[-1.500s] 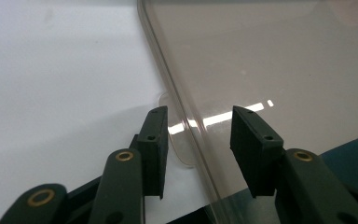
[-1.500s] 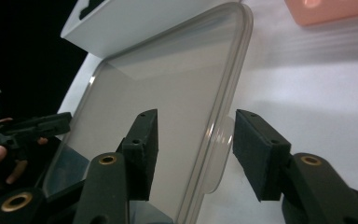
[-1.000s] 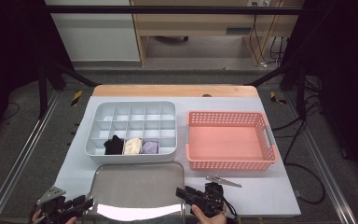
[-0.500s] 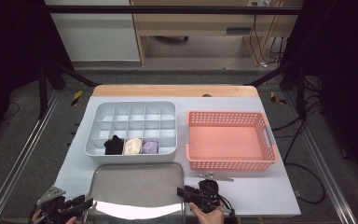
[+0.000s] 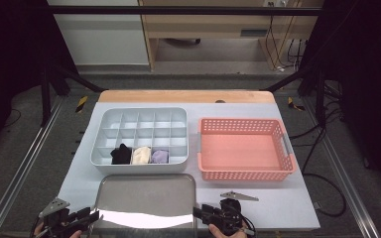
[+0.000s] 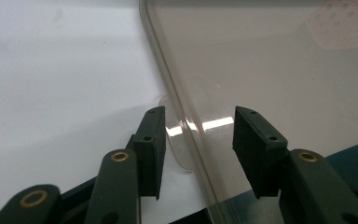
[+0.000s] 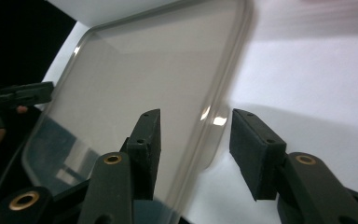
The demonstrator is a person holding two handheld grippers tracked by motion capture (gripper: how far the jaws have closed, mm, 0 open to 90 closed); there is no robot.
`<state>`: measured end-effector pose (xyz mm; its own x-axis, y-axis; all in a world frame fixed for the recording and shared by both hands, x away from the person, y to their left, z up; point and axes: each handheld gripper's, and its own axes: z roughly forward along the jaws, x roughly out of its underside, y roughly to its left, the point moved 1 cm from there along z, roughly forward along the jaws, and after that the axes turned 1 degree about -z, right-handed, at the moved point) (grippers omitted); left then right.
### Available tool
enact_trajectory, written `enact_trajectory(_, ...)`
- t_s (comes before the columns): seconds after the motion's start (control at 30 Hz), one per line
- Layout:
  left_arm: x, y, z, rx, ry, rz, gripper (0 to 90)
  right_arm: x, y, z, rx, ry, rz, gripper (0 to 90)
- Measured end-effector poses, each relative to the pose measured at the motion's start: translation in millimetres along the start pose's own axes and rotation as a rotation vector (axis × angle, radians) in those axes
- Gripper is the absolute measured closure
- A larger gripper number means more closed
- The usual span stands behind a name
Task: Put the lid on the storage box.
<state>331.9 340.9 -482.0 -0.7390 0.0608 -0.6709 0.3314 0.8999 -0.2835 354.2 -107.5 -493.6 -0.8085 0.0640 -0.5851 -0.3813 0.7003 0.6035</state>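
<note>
Left gripper view: jaws of left gripper (image 6: 198,142) apart, straddling lid (image 6: 279,84) rim w/o touching. Right gripper (image 7: 195,140) jaws just opening, either side of opposite rim, pads clear. High view: lid flat at table (image 5: 287,203) near edge, organizer (image 5: 139,136) just behind, basket (image 5: 245,151) beside.

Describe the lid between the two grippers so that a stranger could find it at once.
On the white table, look at the near edge, in front of the grey divided box. The lid lies flat there, a clear rounded rectangle; unlike the box and the pink basket, it is shallow and glossy.
</note>
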Motion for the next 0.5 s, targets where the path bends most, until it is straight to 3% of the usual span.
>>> enact_trajectory(0.37,0.3,-0.6,0.0,-0.004,-0.001,0.004,53.4,0.7,0.9,5.3,-0.007,0.010,0.078,53.7)
enact_trajectory(0.5,0.5,-0.6,0.1,-0.007,-0.001,0.008,53.4,-1.4,0.3,2.7,-0.028,-0.014,0.123,55.8)
